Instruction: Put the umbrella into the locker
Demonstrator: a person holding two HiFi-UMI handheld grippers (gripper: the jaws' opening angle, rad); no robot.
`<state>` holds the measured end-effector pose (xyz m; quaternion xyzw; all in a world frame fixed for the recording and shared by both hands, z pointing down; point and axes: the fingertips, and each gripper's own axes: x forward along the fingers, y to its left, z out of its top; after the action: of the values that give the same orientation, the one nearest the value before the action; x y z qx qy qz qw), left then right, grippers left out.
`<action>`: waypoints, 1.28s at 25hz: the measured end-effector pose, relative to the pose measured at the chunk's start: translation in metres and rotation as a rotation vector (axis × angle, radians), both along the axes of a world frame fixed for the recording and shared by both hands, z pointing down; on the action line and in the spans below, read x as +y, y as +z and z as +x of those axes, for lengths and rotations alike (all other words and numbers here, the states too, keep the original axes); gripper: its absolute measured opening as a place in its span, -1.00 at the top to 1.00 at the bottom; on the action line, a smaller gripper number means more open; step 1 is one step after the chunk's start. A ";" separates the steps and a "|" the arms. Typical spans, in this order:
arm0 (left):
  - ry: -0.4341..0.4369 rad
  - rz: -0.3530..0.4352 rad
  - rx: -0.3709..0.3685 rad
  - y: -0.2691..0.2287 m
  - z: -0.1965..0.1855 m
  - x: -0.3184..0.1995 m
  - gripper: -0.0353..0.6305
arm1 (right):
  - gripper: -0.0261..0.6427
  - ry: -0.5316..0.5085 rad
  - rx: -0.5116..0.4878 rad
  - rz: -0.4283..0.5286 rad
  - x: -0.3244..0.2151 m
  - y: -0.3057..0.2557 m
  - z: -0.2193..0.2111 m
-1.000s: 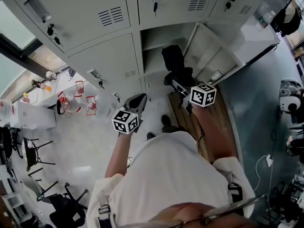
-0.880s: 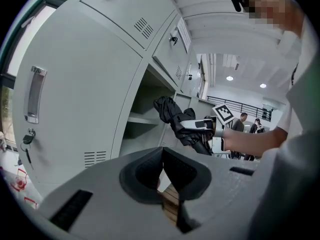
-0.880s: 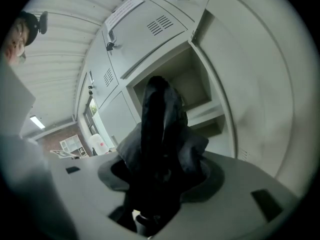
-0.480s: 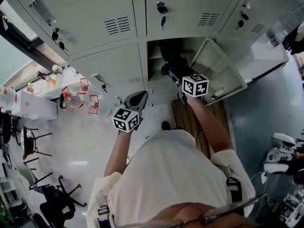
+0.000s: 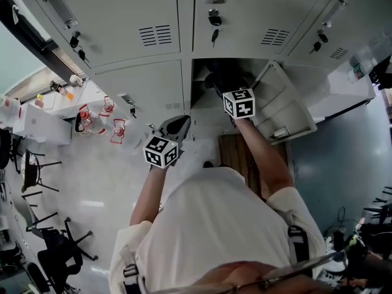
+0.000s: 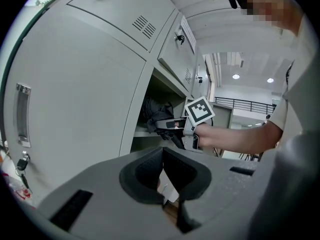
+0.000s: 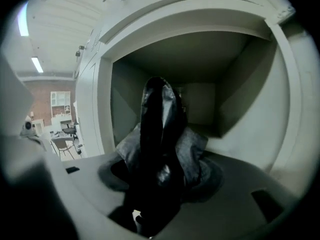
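The right gripper (image 7: 160,184) is clamped on a black folded fabric umbrella (image 7: 160,134), the crumpled cloth bulging out either side of the jaws. It points the umbrella's far end in through the mouth of an open grey metal locker compartment (image 7: 240,109). Whether the umbrella touches the compartment's floor I can't make out. From above, the right gripper (image 5: 220,84) sits right at that opening, with the umbrella (image 5: 223,72) dark against the inside and the compartment's grey door (image 5: 285,103) swung wide to the right.

The left gripper (image 6: 167,184) hangs back, lower and to the left, well apart from the locker. Its jaws are drawn together to a thin slit with nothing between them. Seen from overhead, the left gripper (image 5: 176,126) points towards the closed locker doors beside the open one.

Above the opening, a closed grey door has a key hanging from its lock (image 5: 214,20). The person's white shirt (image 5: 214,225) fills the foreground, and a brown wooden panel (image 5: 236,152) lies on the floor below the open compartment.
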<state>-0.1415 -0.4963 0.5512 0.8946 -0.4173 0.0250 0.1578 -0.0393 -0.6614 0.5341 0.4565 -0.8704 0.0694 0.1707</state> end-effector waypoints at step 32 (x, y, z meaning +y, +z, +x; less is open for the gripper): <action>-0.081 -0.054 -0.011 0.015 -0.011 0.003 0.88 | 0.12 -0.055 0.524 0.187 -0.098 0.004 -0.027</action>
<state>-0.1528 -0.4930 0.5666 0.8724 -0.4530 0.0350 0.1803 -0.0661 -0.7592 0.5384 0.4488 -0.8114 -0.1361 0.3489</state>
